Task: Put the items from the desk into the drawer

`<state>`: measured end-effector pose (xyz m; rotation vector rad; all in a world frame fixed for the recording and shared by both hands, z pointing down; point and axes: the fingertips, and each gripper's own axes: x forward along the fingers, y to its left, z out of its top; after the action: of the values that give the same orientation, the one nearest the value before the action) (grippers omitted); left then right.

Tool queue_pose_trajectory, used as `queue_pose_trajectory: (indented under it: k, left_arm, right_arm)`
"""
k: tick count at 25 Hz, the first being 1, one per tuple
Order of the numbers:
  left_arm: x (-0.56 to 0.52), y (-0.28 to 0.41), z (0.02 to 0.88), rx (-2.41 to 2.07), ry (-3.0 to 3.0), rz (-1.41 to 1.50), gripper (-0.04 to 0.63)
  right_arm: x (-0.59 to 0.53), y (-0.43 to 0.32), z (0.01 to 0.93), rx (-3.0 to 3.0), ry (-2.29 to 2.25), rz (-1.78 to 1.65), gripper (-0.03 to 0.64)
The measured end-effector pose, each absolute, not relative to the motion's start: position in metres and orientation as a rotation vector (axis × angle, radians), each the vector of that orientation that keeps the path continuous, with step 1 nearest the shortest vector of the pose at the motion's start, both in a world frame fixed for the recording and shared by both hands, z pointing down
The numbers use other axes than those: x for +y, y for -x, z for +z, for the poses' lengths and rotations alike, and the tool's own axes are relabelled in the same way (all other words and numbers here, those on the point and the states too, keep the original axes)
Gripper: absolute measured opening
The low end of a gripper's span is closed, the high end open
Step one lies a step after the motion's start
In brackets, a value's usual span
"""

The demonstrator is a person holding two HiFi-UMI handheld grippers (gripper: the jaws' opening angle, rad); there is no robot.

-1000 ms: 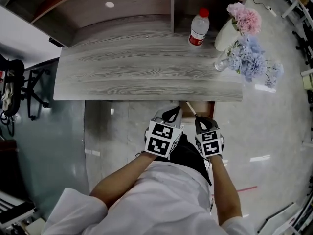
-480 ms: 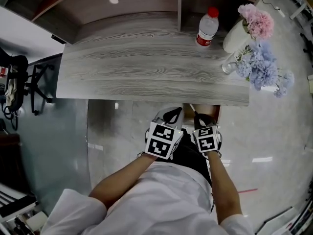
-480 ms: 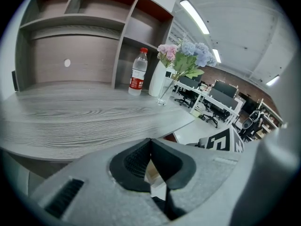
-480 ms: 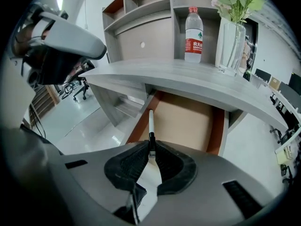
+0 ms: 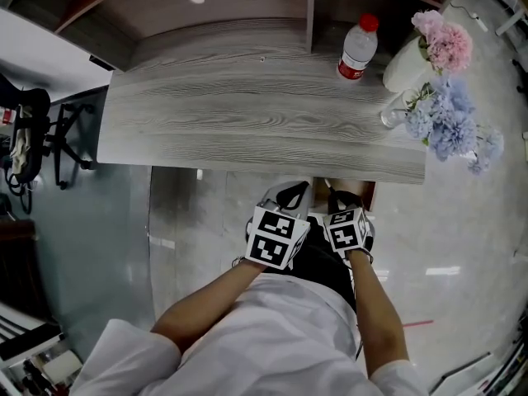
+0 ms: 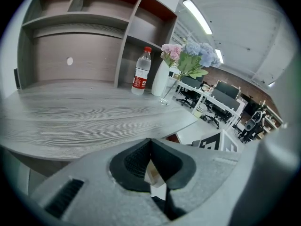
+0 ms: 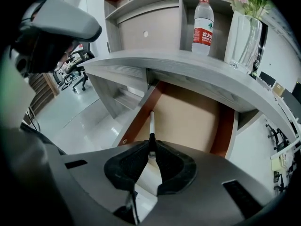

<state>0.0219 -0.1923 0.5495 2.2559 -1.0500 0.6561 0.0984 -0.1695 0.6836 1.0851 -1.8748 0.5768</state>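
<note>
My right gripper (image 7: pixel 152 149) is shut on a thin white pen (image 7: pixel 151 126) with a dark end, and the pen points forward over the open drawer (image 7: pixel 188 112). The drawer has red-brown walls and a bare tan floor, and it juts out under the grey wooden desk (image 5: pixel 247 114). In the head view the right gripper (image 5: pixel 340 200) hovers at the drawer's (image 5: pixel 365 190) front. My left gripper (image 5: pixel 290 195) is just to its left. The left gripper's (image 6: pixel 150 141) jaw tips touch and nothing shows between them. A water bottle (image 5: pixel 359 48) with a red cap stands at the desk's back right.
A white vase (image 5: pixel 408 60) with pink and blue flowers (image 5: pixel 450 122) and a glass (image 5: pixel 394 110) stand at the desk's right end. Shelf compartments (image 6: pixel 94 13) rise behind the desk. Office chairs (image 5: pixel 33 139) are on the floor at the left.
Both grippers have edged forward toward the desk's front edge, the right one with the pen coming closer over the drawer. The head view has shifted a little.
</note>
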Motion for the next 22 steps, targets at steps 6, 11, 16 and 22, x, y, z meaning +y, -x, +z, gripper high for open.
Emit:
queue_pose_trajectory:
  k: [6, 11, 16, 22]
  left_arm:
    - [-0.191, -0.019, 0.551, -1.057, -2.245, 0.665, 0.003]
    - [-0.191, -0.02, 0.545, -1.062, -2.252, 0.652, 0.003]
    - [-0.192, -0.021, 0.535, -1.063, -2.278, 0.642, 0.004]
    - [-0.196, -0.022, 0.522, -1.068, -2.304, 0.617, 0.004]
  right_arm:
    - [-0.167, -0.093, 0.682, -1.886, -1.075, 0.595, 0.04]
    - [-0.166, -0.091, 0.666, -1.917, -1.119, 0.603, 0.04]
    - [-0.167, -0.088, 0.636, -1.965, -1.207, 0.644, 0.04]
    - [-0.173, -0.087, 0.596, -2.031, -1.297, 0.65, 0.039]
